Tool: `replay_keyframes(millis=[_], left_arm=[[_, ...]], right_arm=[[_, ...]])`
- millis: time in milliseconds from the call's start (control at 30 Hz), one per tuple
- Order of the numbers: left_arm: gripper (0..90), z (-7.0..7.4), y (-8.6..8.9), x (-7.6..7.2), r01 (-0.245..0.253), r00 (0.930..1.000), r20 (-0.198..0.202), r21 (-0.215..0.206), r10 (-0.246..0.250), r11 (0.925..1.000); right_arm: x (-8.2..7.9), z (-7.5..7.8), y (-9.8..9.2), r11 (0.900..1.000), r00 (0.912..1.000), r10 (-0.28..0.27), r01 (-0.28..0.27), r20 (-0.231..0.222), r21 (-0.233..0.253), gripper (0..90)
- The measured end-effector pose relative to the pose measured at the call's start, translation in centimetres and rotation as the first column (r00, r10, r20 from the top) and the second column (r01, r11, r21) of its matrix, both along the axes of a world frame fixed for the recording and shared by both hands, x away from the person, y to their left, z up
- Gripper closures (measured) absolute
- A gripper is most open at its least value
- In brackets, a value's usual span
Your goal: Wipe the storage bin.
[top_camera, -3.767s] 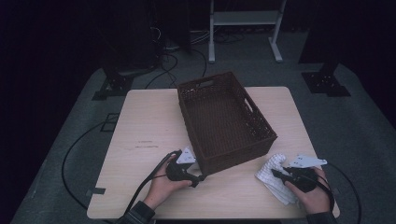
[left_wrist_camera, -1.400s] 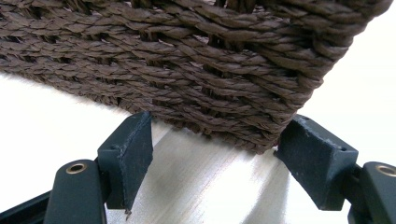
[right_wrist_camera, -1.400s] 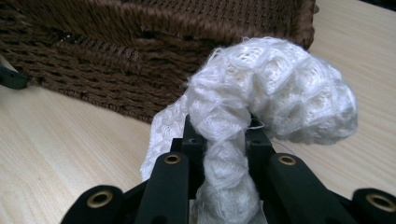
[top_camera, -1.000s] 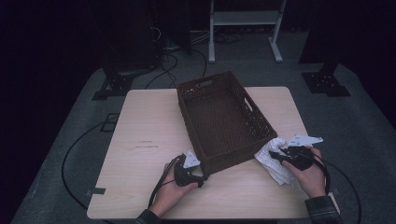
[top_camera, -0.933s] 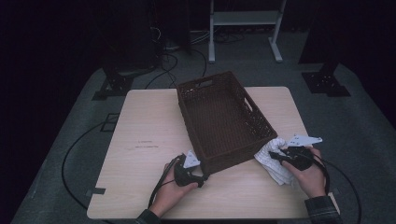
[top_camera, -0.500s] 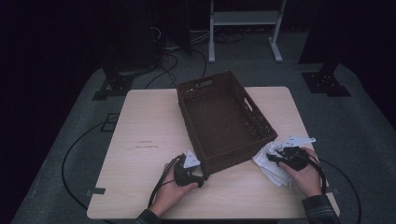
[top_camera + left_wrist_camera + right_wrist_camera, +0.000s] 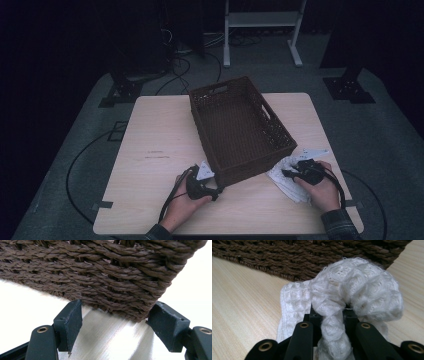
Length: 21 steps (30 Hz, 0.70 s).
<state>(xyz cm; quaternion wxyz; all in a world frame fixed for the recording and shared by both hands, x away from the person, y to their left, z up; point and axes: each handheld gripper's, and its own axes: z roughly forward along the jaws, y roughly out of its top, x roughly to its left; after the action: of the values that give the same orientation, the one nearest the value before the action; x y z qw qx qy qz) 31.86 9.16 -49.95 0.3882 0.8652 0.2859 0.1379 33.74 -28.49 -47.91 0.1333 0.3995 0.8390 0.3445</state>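
White cloth (image 7: 352,297) pinched in right gripper (image 7: 292,172) (beside the basket (image 7: 240,130)).

1. Left claw (image 7: 216,192): held low by the left hand (image 7: 182,205), which enters from 6 o'clock; jaws point toward 3 o'clock and stand spread wide apart.
2. Left claw (image 7: 113,322), own view: one jaw at 8 o'clock, the other at 4 o'clock.
3. Right claw (image 7: 286,173): gripped by the right hand (image 7: 320,187), jaws pointing toward 9 o'clock.
4. Right claw (image 7: 332,315), own view: jaws drawn close, pinching a white fold.
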Motion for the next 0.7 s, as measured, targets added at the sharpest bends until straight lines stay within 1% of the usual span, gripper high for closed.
replay_keyframes(millis=[100,200,233,333,367,400,467,500,533,567,600,700], left_arm=[[27.4,0.0,0.0,0.0,0.000,1.0000,0.000,0.000,0.000,1.0000],[27.4,0.0,0.0,0.0,0.000,1.0000,0.000,0.001,0.000,1.0000],[27.4,0.0,0.0,0.0,0.000,1.0000,0.000,0.001,0.000,1.0000],[27.4,0.0,0.0,0.0,0.000,1.0000,0.000,0.000,0.000,1.0000],[27.4,0.0,0.0,0.0,0.000,1.0000,0.000,0.000,0.000,1.0000],[27.4,0.0,0.0,0.0,0.000,1.0000,0.000,0.000,0.000,1.0000],[27.4,0.0,0.0,0.0,0.000,1.0000,0.000,0.000,0.000,1.0000],[27.4,0.0,0.0,0.0,0.000,1.0000,0.000,0.001,0.000,1.0000],[27.4,0.0,0.0,0.0,0.000,1.0000,0.000,0.001,0.000,1.0000],[27.4,0.0,0.0,0.0,0.000,1.0000,0.000,0.001,0.000,1.0000],[27.4,0.0,0.0,0.0,0.000,1.0000,0.000,0.001,0.000,1.0000],[27.4,0.0,0.0,0.0,0.000,1.0000,0.000,0.001,0.000,1.0000]], right_arm=[[-0.1,0.1,0.0,1.000,1.0000,0.000,0.000,0.010,-0.002,75.5],[-0.3,0.4,0.0,1.000,0.9997,0.003,-0.003,0.023,0.006,75.6],[-0.5,0.9,0.1,1.000,0.9992,0.005,-0.005,0.040,0.008,75.7],[-0.7,1.3,0.2,1.000,0.9984,0.006,-0.007,0.056,0.013,75.6],[-0.9,1.7,0.4,1.000,0.9970,0.009,-0.010,0.077,0.015,75.7],[-1.0,1.9,0.4,1.000,0.9962,0.010,-0.011,0.087,0.015,75.7],[-1.1,2.3,0.5,1.000,0.9950,0.006,-0.008,0.100,0.025,75.7],[-1.2,2.5,0.5,1.000,0.9940,0.004,-0.006,0.109,0.022,75.7],[-1.2,2.5,0.5,1.000,0.9940,0.004,-0.006,0.109,0.022,75.7],[-1.5,2.9,0.4,1.000,0.9917,0.002,-0.006,0.129,0.027,75.7],[-1.5,2.9,0.4,1.000,0.9917,0.002,-0.006,0.129,0.027,75.7],[-1.9,3.8,0.3,0.999,0.9869,-0.003,-0.004,0.161,0.046,75.7]])
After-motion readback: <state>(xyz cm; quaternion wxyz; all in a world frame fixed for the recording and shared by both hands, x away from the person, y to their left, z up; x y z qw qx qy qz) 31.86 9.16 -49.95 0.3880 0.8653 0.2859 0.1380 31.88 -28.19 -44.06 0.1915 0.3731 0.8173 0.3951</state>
